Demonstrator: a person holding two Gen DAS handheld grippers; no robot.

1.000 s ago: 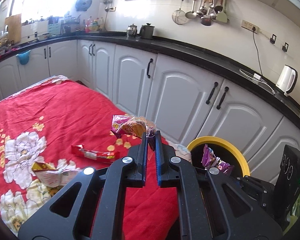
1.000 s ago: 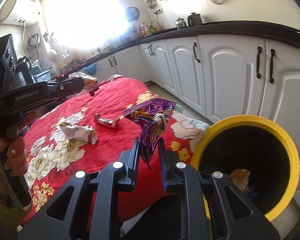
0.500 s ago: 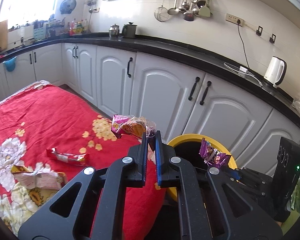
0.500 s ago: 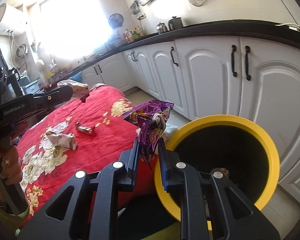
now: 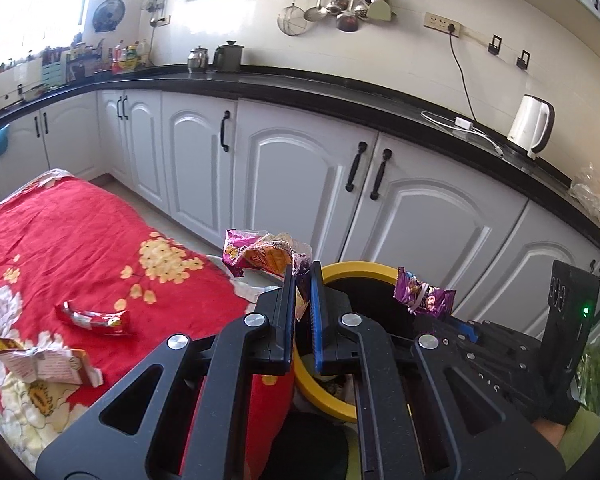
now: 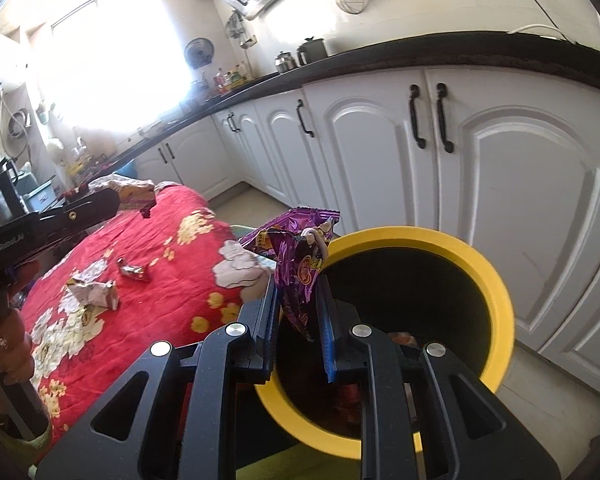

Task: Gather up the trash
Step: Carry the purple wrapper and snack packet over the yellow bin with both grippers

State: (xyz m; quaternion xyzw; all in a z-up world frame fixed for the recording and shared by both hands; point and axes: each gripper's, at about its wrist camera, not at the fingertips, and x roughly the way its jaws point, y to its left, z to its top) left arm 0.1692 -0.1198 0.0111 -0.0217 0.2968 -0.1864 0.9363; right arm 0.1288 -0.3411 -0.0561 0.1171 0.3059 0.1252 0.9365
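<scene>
My left gripper (image 5: 300, 276) is shut on a crumpled pink and orange snack wrapper (image 5: 266, 254), held at the table's edge next to the yellow-rimmed black bin (image 5: 356, 270). My right gripper (image 6: 298, 288) is shut on a purple snack wrapper (image 6: 300, 256), held over the near rim of the bin (image 6: 496, 292). The purple wrapper also shows in the left wrist view (image 5: 422, 294). A red wrapper (image 5: 92, 318) and a crumpled paper carton (image 5: 44, 364) lie on the red floral tablecloth (image 5: 80, 248).
White kitchen cabinets (image 5: 300, 176) with black handles stand behind the bin. A black counter (image 5: 340, 92) carries a white kettle (image 5: 532, 124) and pots. Some trash lies in the bin's bottom (image 6: 400, 338).
Both grippers have moved right, off the table toward the bin. The right gripper with the purple wrapper is now over the bin's rim. Both stay shut on their wrappers.
</scene>
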